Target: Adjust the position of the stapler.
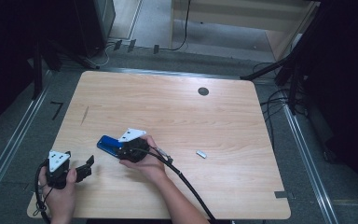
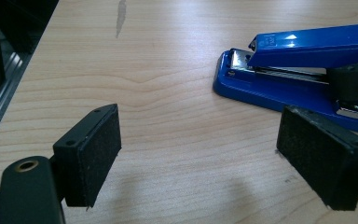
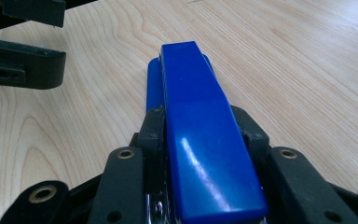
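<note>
Near table's (image 1: 177,116) front-left edge | right tool (image 3: 200,130) clamps stapler (image 3: 200,140) | left tool (image 2: 200,158) gapes empty, beside

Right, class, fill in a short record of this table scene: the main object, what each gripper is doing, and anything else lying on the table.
main object: blue stapler, lying on the wooden table
right gripper: jaws set against both sides of the stapler's rear
left gripper: open, nothing between its jaws, apart from the stapler's front end
other item: small silver piece to the right of the stapler
table feature: round dark hole near the far edge
</note>
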{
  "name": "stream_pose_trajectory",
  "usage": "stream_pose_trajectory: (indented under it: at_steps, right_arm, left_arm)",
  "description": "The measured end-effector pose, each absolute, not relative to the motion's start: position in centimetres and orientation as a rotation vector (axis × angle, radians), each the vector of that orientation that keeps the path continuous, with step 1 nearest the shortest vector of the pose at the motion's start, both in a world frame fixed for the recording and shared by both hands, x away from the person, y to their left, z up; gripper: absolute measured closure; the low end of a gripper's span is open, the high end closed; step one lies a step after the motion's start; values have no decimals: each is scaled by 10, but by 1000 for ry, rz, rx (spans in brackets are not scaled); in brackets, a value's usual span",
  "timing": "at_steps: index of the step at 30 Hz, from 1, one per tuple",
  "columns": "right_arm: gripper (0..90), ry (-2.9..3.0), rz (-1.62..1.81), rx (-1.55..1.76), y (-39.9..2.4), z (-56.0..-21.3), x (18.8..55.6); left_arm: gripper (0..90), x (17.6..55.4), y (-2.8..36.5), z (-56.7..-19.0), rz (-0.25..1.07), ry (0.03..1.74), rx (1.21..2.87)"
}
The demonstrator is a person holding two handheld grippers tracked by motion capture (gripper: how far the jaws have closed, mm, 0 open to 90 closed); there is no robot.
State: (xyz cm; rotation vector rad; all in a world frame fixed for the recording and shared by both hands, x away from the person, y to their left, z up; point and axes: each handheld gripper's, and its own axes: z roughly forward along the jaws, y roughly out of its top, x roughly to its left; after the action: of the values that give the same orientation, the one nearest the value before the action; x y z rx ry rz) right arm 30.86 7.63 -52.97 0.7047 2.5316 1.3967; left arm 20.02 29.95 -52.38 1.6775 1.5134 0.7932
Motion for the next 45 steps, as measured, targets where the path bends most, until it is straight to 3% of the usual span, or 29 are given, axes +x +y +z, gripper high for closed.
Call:
stream_pose_trajectory:
  at_steps: [23,45]
  right_arm:
    - [673,2548,1363,634,81,-530,304]
    - [674,2505,1372,642,45,-523,287]
  left_arm:
    - [144,200,299,-524,790,1509,1682]
    - [148,200,299,-524,791,1507,1683]
